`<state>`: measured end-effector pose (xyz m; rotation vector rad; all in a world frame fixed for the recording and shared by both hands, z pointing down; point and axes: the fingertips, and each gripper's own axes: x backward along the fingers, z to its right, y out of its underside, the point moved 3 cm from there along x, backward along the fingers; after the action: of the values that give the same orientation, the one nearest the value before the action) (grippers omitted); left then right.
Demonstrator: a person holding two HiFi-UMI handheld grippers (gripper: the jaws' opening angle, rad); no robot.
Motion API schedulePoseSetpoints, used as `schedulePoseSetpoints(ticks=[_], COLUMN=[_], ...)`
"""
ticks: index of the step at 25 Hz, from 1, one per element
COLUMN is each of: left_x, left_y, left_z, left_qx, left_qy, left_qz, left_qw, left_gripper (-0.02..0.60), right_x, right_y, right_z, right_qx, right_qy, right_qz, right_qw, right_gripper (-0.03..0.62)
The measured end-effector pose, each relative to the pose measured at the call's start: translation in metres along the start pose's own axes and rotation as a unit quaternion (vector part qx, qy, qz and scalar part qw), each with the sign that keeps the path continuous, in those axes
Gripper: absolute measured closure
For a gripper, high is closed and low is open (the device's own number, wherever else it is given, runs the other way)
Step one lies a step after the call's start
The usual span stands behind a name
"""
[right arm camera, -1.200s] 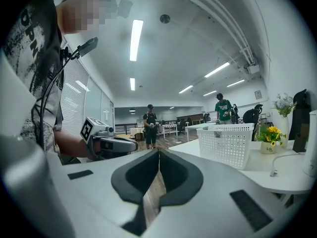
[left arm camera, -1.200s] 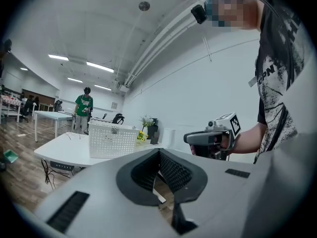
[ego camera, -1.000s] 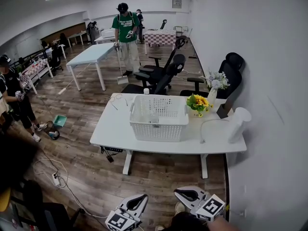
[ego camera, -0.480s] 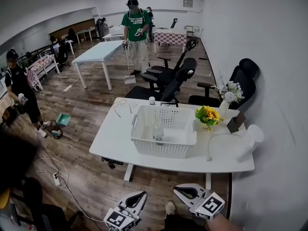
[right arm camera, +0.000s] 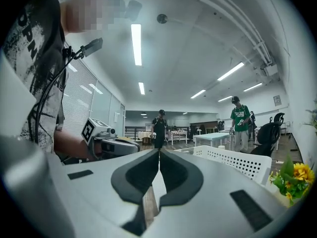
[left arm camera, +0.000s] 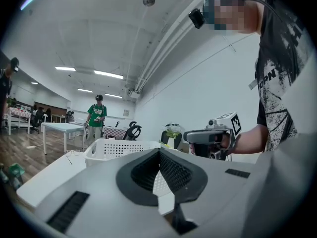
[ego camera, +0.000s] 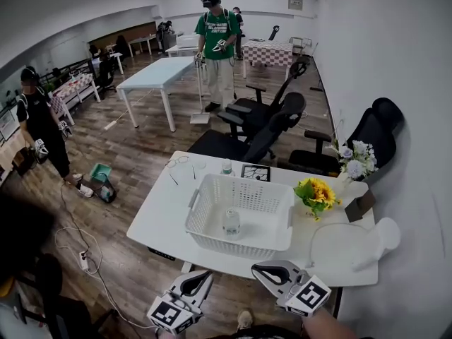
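Left claw [ego camera: 205, 277] and right claw [ego camera: 258, 268] hang side by side at the bottom of the head view. Both sit just short of the near edge of the desk [ego camera: 166, 210], noses aimed at the basket [ego camera: 236, 244]. They are held low and close together, which I'd say squares both on the same target. The basket sits mid-desk and a bottle [ego camera: 231, 222] stands upright inside it, near the front wall. The walls hem the bottle in, so it likely can't roll off. The flowers [ego camera: 316, 191] stand to the right of the basket, near the wall and well apart from both claws. A person in green [ego camera: 215, 41] stands far back in the room.

Over to the left gripper view. The left claw [left arm camera: 158, 151] has its jaws closed tip to tip with nothing between them. The basket [left arm camera: 106, 148] shows just past the tips, a little to the left. The right claw [left arm camera: 198, 137] floats alongside at the same height, level with its partner.

Now the right gripper view. The right claw [right arm camera: 159, 151] is closed too, its tips meeting and its grip empty. The left claw [right arm camera: 129, 145] is level on the far side. The basket [right arm camera: 233, 162] sits ahead and to the right, with the flowers [right arm camera: 295, 175] at the picture's right edge. Neither claw touches the basket or the desk.
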<state>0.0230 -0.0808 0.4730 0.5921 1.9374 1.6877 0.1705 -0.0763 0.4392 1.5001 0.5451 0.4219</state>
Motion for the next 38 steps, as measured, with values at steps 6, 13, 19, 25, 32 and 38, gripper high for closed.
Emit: schedulePoseSetpoints(ticks=[6, 13, 19, 25, 32, 38], left_x=[-0.029, -0.044, -0.058, -0.067, -0.071, -0.072], left_y=[-0.007, -0.022, -0.034, -0.038, -0.034, -0.026], left_z=[-0.017, -0.046, -0.082, -0.122, -0.157, -0.171], left_qx=[-0.008, -0.013, -0.027, -0.042, -0.044, -0.033], left_qy=[-0.016, -0.026, 0.002, 0.042, 0.083, 0.101], left_qz=[-0.003, 0.003, 0.000, -0.007, -0.017, -0.022], left_qw=[0.9998, 0.9996, 0.9996, 0.9982, 0.9954, 0.9941], left_gripper=[0.571, 0.571, 0.571, 0.571, 0.571, 0.571], right_x=[-0.018, -0.036, -0.064, -0.097, -0.129, -0.144], right_y=[-0.005, -0.015, -0.027, -0.023, -0.003, 0.018], right_z=[0.035, 0.058, 0.081, 0.102, 0.123, 0.137], right_qx=[0.007, 0.010, 0.017, 0.008, 0.008, -0.011], right_qy=[-0.020, -0.019, 0.008, 0.053, 0.092, 0.090], right_qz=[0.006, 0.015, 0.014, -0.009, -0.066, -0.133], right_qw=[1.000, 1.000, 1.000, 0.999, 0.994, 0.987], right_gripper=[0.571, 0.571, 0.571, 0.571, 0.569, 0.516])
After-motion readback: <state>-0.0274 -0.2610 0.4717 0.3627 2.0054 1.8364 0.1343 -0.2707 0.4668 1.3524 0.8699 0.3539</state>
